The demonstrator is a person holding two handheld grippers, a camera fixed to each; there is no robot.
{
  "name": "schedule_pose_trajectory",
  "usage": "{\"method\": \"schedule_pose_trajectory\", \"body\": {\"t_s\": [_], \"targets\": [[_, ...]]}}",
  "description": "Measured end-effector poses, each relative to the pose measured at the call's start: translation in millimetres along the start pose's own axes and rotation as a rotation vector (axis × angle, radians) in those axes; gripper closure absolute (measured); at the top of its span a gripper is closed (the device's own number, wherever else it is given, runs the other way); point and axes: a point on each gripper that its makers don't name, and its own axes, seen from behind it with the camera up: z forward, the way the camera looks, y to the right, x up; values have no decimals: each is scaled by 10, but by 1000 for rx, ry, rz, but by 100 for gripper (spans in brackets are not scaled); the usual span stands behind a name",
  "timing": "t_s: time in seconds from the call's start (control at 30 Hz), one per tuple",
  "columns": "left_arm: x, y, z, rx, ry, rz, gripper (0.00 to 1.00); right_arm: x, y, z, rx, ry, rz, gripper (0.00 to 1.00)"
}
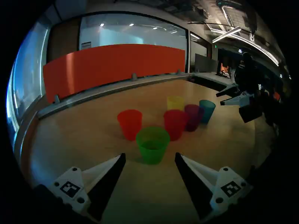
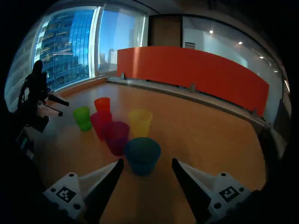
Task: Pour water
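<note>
Six cups stand upright in a loose cluster on the wooden surface point(image 1: 93, 134).

Left gripper view:
- The left hand-held gripper point(image 1: 149, 156) has its fingers spread wide and grips nothing.
- The green cup point(image 1: 152, 143) sits just ahead of the fingertips, in line with the gap, and we see no contact.
- Behind it the orange cup point(image 1: 130, 123) stands to the left and the red cup point(image 1: 175, 124) to the right.
- The purple cup point(image 1: 193, 116) is just beside the red one, and the teal cup point(image 1: 206, 110) is beside the purple.
- The yellow cup point(image 1: 175, 102) is farthest back.
- An orange panel point(image 1: 112, 67) runs along the far edge.

Right gripper view:
- The right hand-held gripper point(image 2: 146, 161) is likewise wide open and holds nothing.
- The teal cup is nearest, just ahead of its fingertips and untouched.

We cannot tell whether any cup holds water.
</note>
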Motion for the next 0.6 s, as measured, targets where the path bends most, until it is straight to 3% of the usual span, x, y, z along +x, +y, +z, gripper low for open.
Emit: {"method": "schedule_pose_trajectory", "body": {"t_s": [0.3, 0.6], "targets": [[300, -155, -186, 98, 124, -7, 2, 303, 115, -161, -65, 114, 10, 0], [528, -288, -332, 189, 226, -6, 2, 666, 382, -279, -203, 265, 3, 0]]}}
